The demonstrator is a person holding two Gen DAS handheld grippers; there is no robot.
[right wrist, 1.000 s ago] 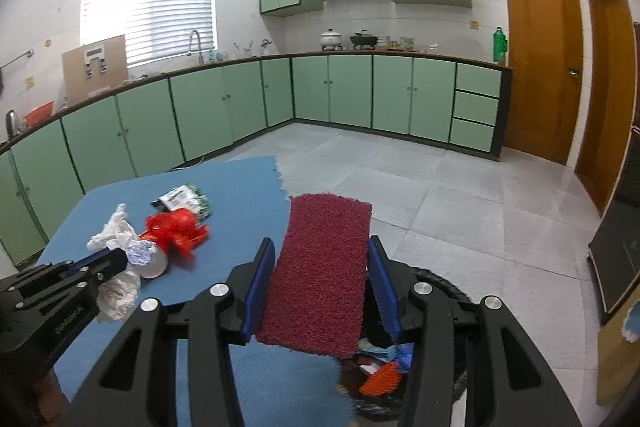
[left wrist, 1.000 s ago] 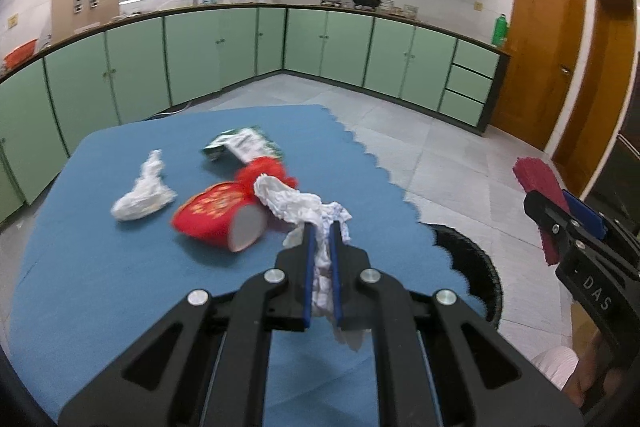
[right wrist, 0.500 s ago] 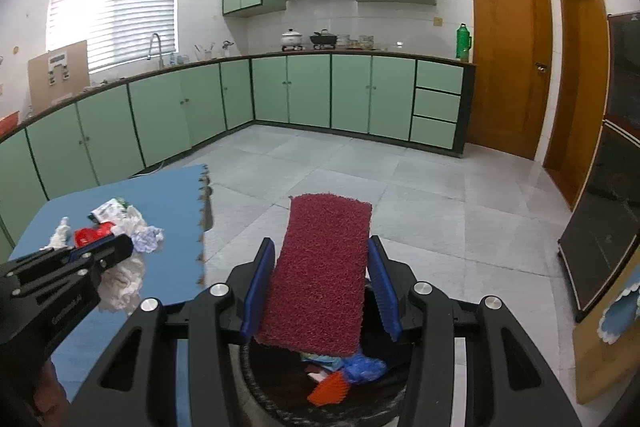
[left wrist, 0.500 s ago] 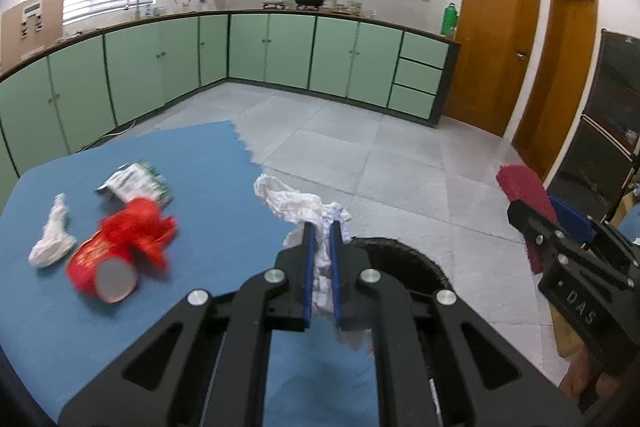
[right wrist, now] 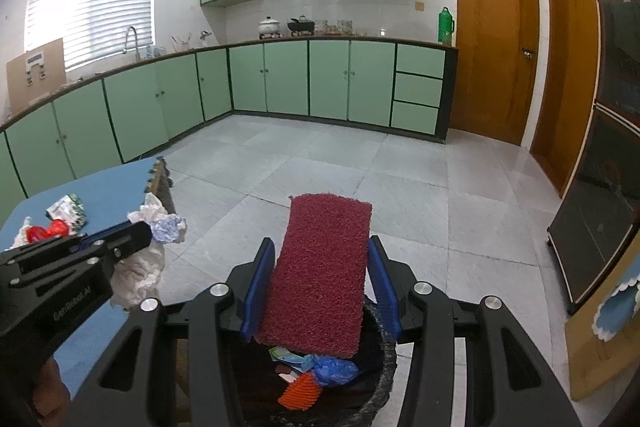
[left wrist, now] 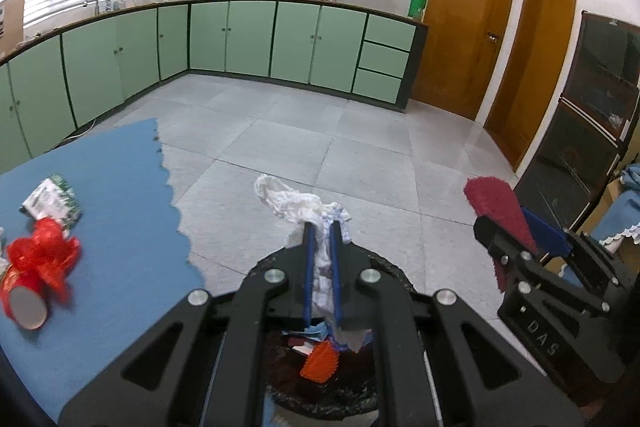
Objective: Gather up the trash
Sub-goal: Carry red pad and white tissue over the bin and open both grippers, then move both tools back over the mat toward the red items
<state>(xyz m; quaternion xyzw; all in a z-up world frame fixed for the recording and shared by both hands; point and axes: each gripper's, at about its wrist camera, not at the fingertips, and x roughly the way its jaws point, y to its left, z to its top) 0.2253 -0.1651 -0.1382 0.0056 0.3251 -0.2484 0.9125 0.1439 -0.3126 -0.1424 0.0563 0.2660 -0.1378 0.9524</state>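
My left gripper [left wrist: 321,227] is shut on a crumpled white tissue [left wrist: 298,205] and holds it above the black trash bin [left wrist: 384,269]. My right gripper [right wrist: 322,251] is shut on a dark red scouring pad [right wrist: 320,267], also above the bin [right wrist: 380,367]. The bin holds blue, orange and white trash [right wrist: 316,375]. On the blue table [left wrist: 120,227] lie a red cup [left wrist: 24,291] with red wrapping and a green-white wrapper [left wrist: 52,201]. The left gripper with the tissue [right wrist: 148,251] shows at the left of the right wrist view.
The table edge [left wrist: 180,223] is to the left of the bin. Grey tiled floor [left wrist: 320,131] lies ahead, with green cabinets [left wrist: 280,43] along the far wall, wooden doors [left wrist: 464,39] and a dark cabinet [left wrist: 592,131] at the right.
Both grippers have swung right, away from the table, to above the bin. Each still holds its item. The table trash now lies far left.
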